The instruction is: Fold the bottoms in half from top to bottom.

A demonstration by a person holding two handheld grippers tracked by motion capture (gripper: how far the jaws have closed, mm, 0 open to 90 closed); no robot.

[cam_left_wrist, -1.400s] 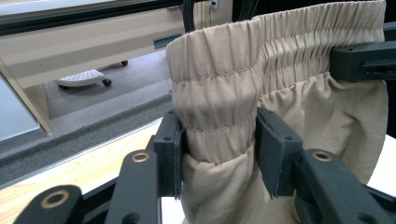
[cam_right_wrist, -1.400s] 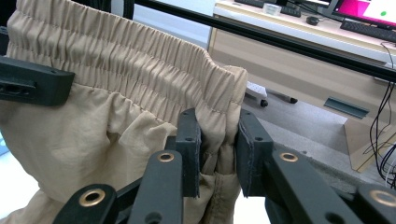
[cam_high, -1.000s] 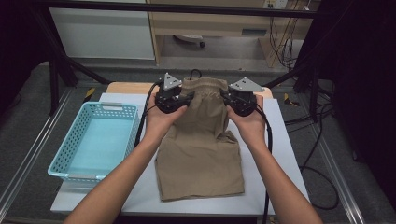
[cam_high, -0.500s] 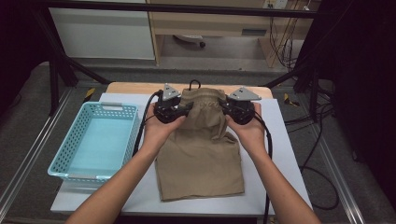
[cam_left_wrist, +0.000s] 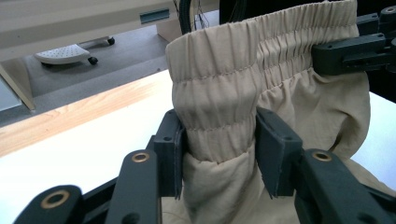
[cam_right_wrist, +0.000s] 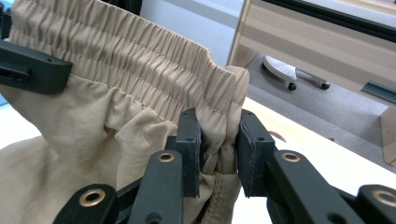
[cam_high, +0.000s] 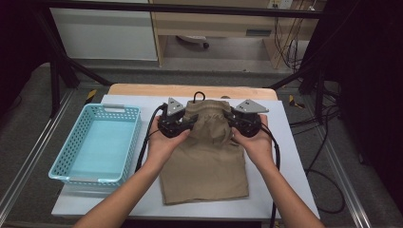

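A pair of tan, thin-fabric shorts with a gathered elastic waistband (cam_high: 204,152) lies on the white table top (cam_high: 290,142), its leg hems near the front edge and its waistband raised off the surface toward the back edge, just short of the strip of bare wood there. The left gripper (cam_high: 186,124) is clamped on the left end of the waistband: in the left gripper view its two black jaws press on a bunched fold of the elastic from both sides (cam_left_wrist: 219,135). The right gripper (cam_high: 234,121) is clamped on the right end in the same way (its pads squeeze the folded corner of the band) (cam_right_wrist: 219,140). The band hangs slack and wrinkled between the two grippers. A light blue perforated plastic basket (cam_high: 66,156) stands along the table's left edge, well apart from the shorts.
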